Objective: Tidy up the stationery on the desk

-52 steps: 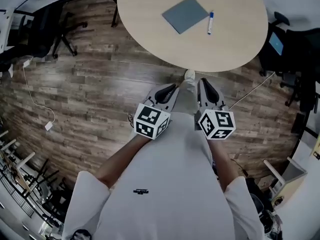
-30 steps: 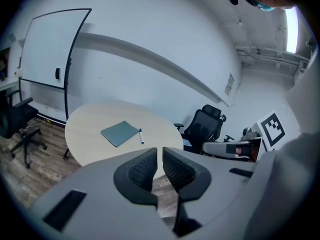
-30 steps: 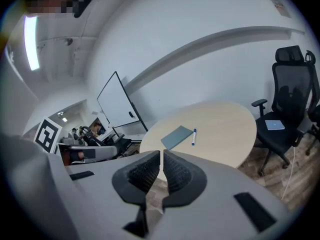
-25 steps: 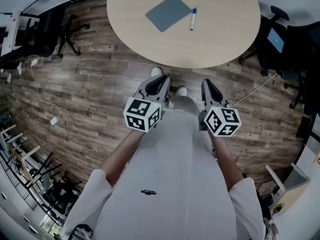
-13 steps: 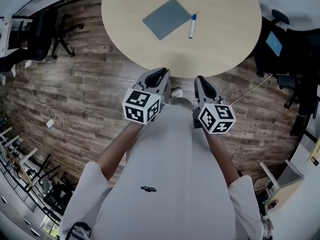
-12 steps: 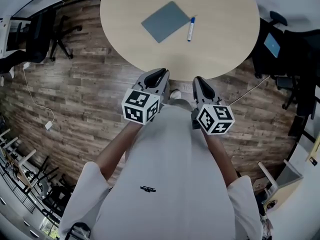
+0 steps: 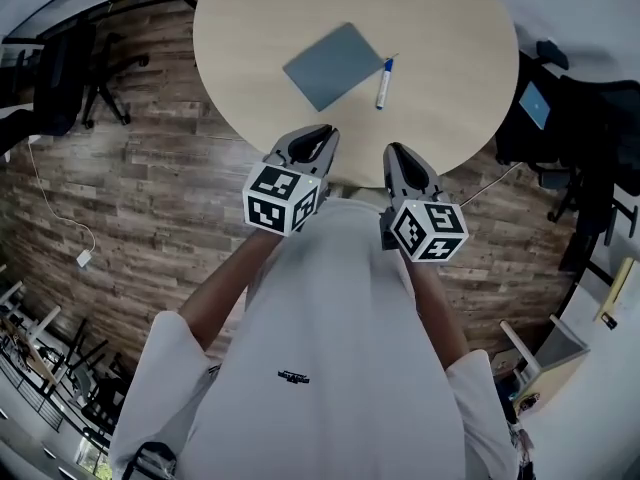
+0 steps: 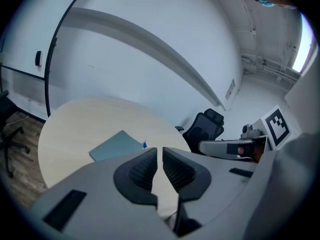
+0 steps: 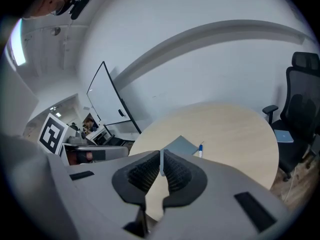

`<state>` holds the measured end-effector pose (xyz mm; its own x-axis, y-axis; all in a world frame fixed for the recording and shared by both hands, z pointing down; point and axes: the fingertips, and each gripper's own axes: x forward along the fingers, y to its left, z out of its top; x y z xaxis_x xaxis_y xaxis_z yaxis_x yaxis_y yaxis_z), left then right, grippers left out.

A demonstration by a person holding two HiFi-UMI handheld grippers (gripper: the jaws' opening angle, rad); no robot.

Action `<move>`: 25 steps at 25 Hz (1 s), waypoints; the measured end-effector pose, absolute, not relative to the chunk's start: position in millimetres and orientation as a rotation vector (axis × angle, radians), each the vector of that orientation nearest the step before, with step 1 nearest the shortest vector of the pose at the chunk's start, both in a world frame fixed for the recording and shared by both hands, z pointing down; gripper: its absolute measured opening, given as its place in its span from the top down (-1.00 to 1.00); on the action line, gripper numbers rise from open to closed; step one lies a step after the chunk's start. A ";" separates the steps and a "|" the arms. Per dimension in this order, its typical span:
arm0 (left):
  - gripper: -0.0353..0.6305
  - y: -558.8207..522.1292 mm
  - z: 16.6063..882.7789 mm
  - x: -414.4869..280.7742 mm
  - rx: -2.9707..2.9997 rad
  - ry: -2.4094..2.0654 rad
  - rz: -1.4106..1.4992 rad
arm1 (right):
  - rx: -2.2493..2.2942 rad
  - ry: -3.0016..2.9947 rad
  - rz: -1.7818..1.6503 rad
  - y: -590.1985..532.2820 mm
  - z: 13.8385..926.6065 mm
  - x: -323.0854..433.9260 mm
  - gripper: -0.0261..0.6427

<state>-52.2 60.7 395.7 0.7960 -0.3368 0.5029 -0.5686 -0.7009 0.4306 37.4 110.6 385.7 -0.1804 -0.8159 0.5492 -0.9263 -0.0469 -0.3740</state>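
Note:
A grey-blue notebook (image 7: pixel 333 65) lies flat on the round beige table (image 7: pixel 270 28), with a white marker with a blue cap (image 7: pixel 384 83) just to its right. Both also show ahead in the left gripper view, notebook (image 8: pixel 116 145) and marker tip (image 8: pixel 144 144), and in the right gripper view, notebook (image 9: pixel 181 145) and marker (image 9: pixel 200 149). My left gripper (image 7: pixel 322 134) and right gripper (image 7: pixel 391 153) hover at the table's near edge, side by side, short of the notebook. Both are shut with nothing between their pads.
Black office chairs stand around the table: one at the left (image 7: pixel 65 73), another at the right (image 7: pixel 555 118) by dark bags. A whiteboard (image 9: pixel 107 101) stands beyond the table. The floor is wood plank (image 7: pixel 130 198), with a white cable and plug (image 7: pixel 82 258).
Both grippers and the person have moved forward toward the table; the grippers now reach its near edge. Notebook and marker lie as before. The jaws stay shut.

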 end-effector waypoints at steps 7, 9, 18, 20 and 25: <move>0.75 42.0 427.0 -49.0 2.247 -0.684 0.524 | 1.839 -2.020 1.050 74.5 400.6 53.0 0.79; 0.75 33.2 433.9 -46.0 2.205 -0.713 0.502 | 1.799 -2.039 1.029 61.1 404.3 57.3 0.79; 0.75 4.7 460.8 -42.4 2.050 -0.820 0.397 | 1.595 -2.091 1.041 13.0 440.7 64.5 0.78; 0.74 -0.3 468.7 -40.3 2.020 -0.861 0.393 | 1.549 -2.105 1.038 3.3 449.3 68.4 0.74; 0.42 -14.4 489.3 -24.8 1.946 -0.927 0.366 | 1.419 -2.166 1.032 -28.1 466.6 78.2 0.45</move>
<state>-24.8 -14.4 489.3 0.6725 -0.4584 0.5811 -0.7317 -0.2940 0.6149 78.2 -28.1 466.6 -0.4358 -0.6385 0.6344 -0.8949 0.2323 -0.3810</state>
